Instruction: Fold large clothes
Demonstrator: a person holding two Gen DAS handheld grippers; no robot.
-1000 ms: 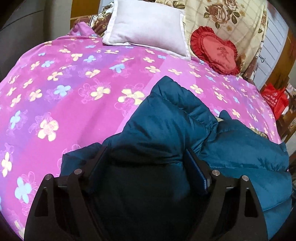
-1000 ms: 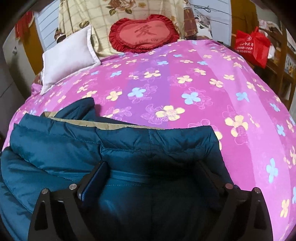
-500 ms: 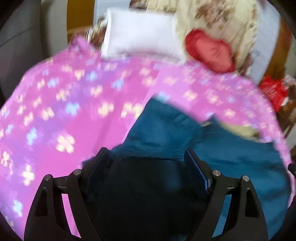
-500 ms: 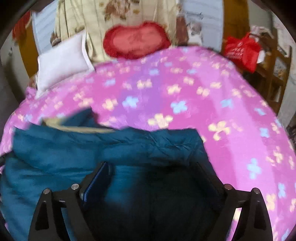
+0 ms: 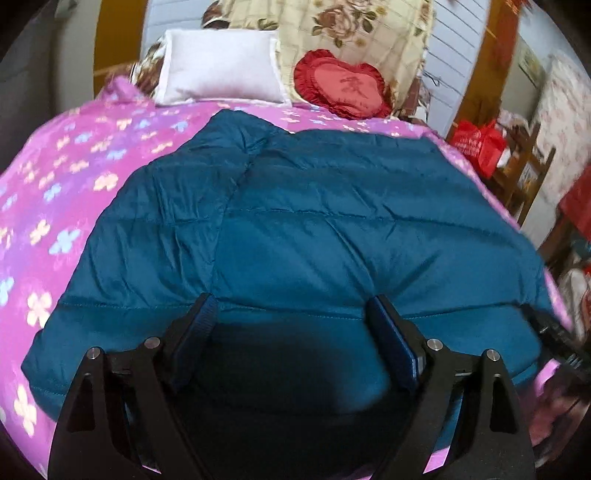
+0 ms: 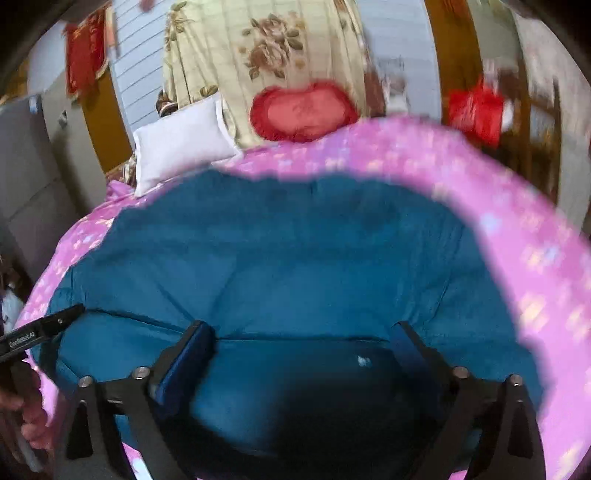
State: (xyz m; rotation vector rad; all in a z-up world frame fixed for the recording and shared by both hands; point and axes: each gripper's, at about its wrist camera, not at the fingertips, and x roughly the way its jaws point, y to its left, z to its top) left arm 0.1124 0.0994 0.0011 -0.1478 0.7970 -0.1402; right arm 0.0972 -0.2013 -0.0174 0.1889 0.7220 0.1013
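Note:
A large teal quilted puffer jacket (image 5: pixel 332 221) lies spread over the pink flowered bedspread (image 5: pixel 74 166). It also fills the middle of the right wrist view (image 6: pixel 295 258), which is blurred. My left gripper (image 5: pixel 291 317) has its fingers wide apart over the jacket's near edge, with padded cloth bulging between them. My right gripper (image 6: pixel 301 339) stands the same way, fingers wide apart over the near edge. The other gripper's tip shows at the right edge of the left wrist view (image 5: pixel 554 332) and at the left edge of the right wrist view (image 6: pixel 40 328).
A white pillow (image 5: pixel 221 66) and a red heart-shaped cushion (image 5: pixel 343 88) lie at the head of the bed against a floral cloth (image 5: pixel 351 29). A red bag (image 5: pixel 480 144) and wooden furniture (image 5: pixel 524 173) stand to the right of the bed.
The jacket was bunched with a flap folded over; now it lies spread wide and flat across the bed. Both grippers have pulled back toward the near edge and the views tilted up.

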